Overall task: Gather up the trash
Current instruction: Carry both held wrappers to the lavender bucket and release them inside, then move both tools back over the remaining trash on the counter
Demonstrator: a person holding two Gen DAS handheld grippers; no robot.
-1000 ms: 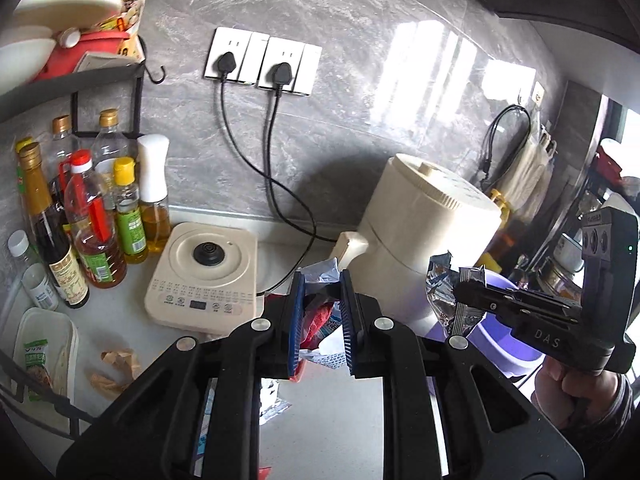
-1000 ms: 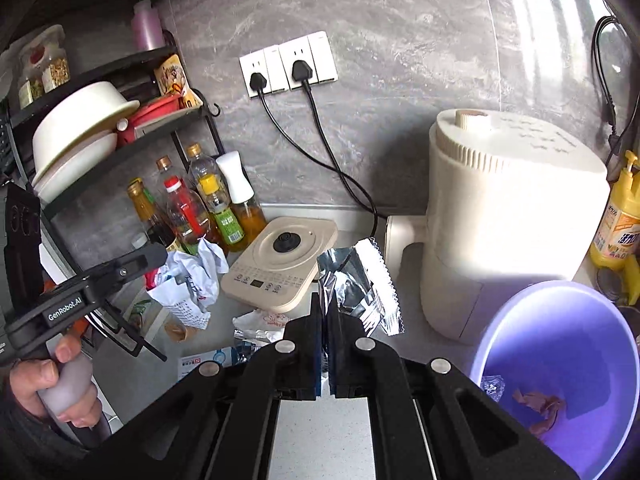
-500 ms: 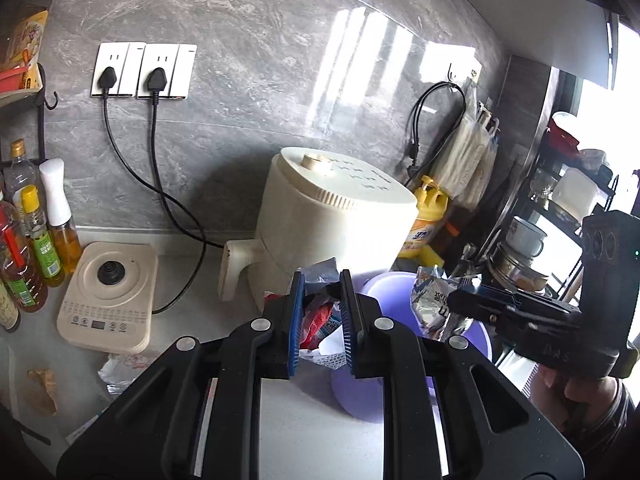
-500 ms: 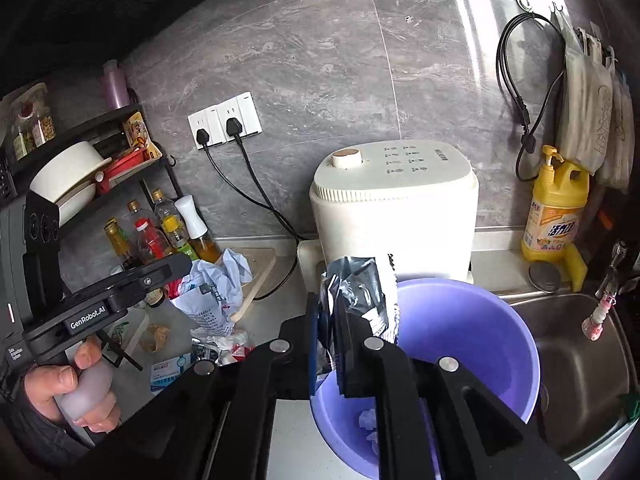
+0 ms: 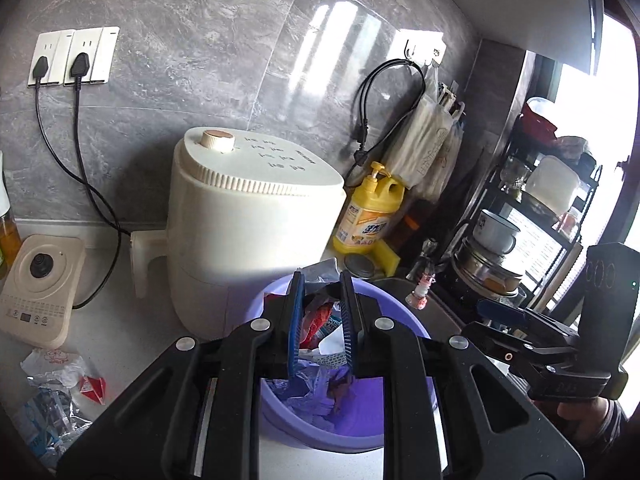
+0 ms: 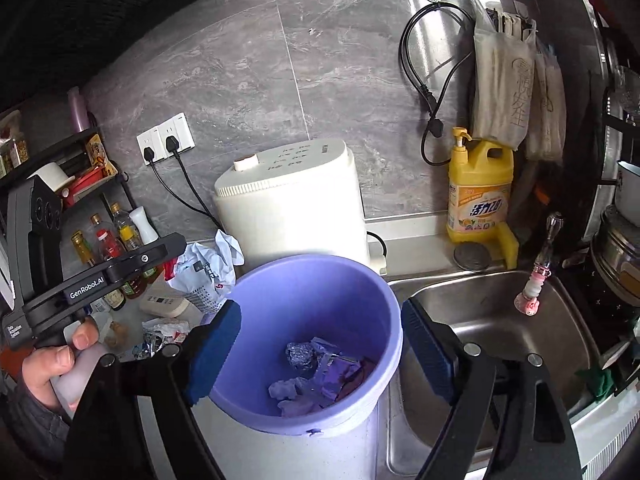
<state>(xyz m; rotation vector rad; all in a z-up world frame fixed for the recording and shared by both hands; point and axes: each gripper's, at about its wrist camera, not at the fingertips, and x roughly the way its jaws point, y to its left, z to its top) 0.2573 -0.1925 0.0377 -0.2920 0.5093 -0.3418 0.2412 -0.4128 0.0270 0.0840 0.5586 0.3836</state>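
Through the left wrist view, I am keeping my left gripper (image 5: 319,316) clamped on crumpled wrappers (image 5: 320,320), with the purple bin (image 5: 404,420) just below. Through the right wrist view, my right gripper (image 6: 320,350) is opening with nothing between its fingers, and a silver wrapper (image 6: 300,354) is lying in the bin directly beneath.

"GenRobot.AI" in white on black arm of left gripper (image 6: 105,282), right-wrist view. Faint "DAS"-like letters on black body of right gripper (image 5: 568,389), not sure. Chinese characters on yellow dish-soap bottle (image 6: 478,194) label and hanging grey cloth bag (image 6: 505,92), unreadable here.
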